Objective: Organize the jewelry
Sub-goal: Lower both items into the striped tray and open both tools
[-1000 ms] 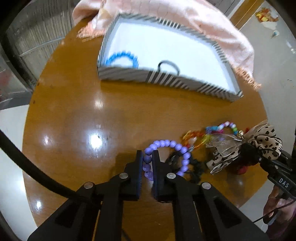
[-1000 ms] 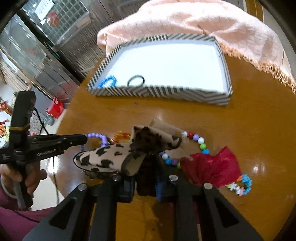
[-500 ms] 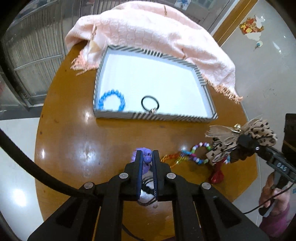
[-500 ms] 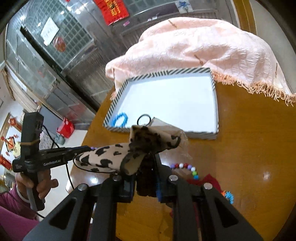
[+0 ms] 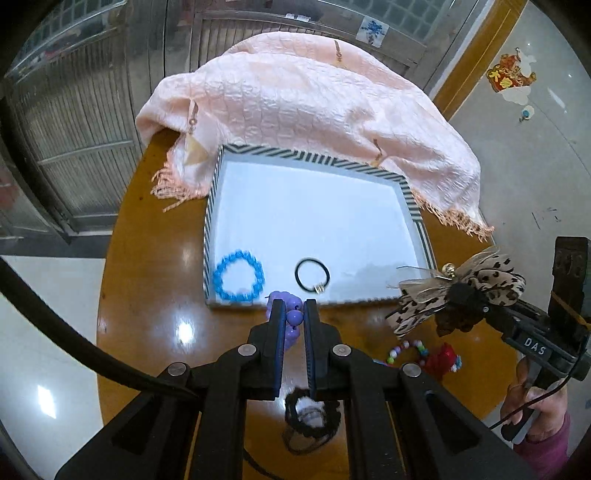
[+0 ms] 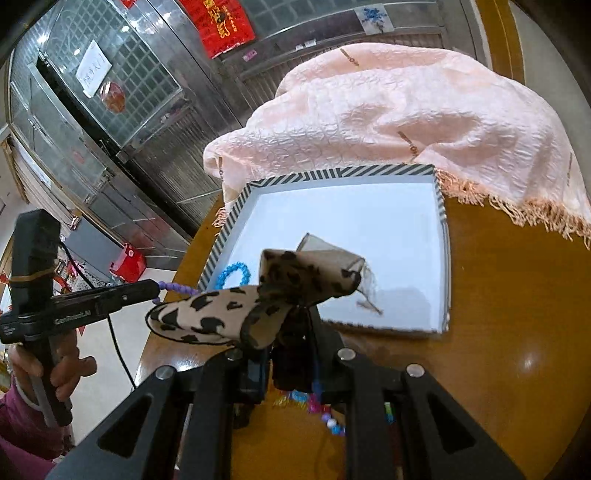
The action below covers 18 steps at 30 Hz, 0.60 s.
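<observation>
Both grippers raised: purple bracelet [image 5: 293, 317], leopard bow [image 6: 258, 299] now near tray [image 5: 417, 218].

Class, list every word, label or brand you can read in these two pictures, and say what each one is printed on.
"DAS" – on the right hand-held gripper, seen from the left wrist.
"GenRobot.AI" – on the left hand-held gripper, seen from the right wrist; smaller print below it is unreadable.
Red banner: gold characters, too blurred to read.
White paper note on the glass: handwriting, illegible.
</observation>
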Motion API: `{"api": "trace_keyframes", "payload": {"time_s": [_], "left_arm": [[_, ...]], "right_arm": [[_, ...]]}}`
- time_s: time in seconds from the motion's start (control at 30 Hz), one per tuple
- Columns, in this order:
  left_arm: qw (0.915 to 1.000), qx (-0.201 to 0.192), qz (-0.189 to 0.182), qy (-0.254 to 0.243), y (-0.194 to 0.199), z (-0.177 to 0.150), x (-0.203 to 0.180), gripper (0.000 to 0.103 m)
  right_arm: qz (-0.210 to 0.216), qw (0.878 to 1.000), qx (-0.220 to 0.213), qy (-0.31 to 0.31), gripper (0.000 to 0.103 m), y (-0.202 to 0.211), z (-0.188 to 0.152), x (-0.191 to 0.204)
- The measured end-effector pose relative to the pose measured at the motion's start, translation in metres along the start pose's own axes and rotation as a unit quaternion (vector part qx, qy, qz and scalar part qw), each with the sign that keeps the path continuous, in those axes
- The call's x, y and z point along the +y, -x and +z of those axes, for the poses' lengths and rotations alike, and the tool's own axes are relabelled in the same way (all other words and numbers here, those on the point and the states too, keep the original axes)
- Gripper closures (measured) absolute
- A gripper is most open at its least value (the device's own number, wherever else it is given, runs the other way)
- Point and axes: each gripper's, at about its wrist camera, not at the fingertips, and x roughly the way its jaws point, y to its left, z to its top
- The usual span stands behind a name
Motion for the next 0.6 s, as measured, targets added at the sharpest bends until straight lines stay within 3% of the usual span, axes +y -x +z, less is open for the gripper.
{"api": "trace_keyframes", "payload": {"time_s": [0.23, 0.6], "left_arm": [[0.9999, -0.005, 0.014, -0.002, -0.024, 0.037, -0.001, 0.094], [0.9994, 0.021, 0.029, 0.001, -0.081, 0.080, 0.007, 0.094]], "right_arm": [[0.005, 1.000, 0.018, -0.002, 0.086, -0.045, 0.030, 0.000], [0.011, 0.999, 0.046, -0.020, 0.086, -0.108, 0.062, -0.006]]}}
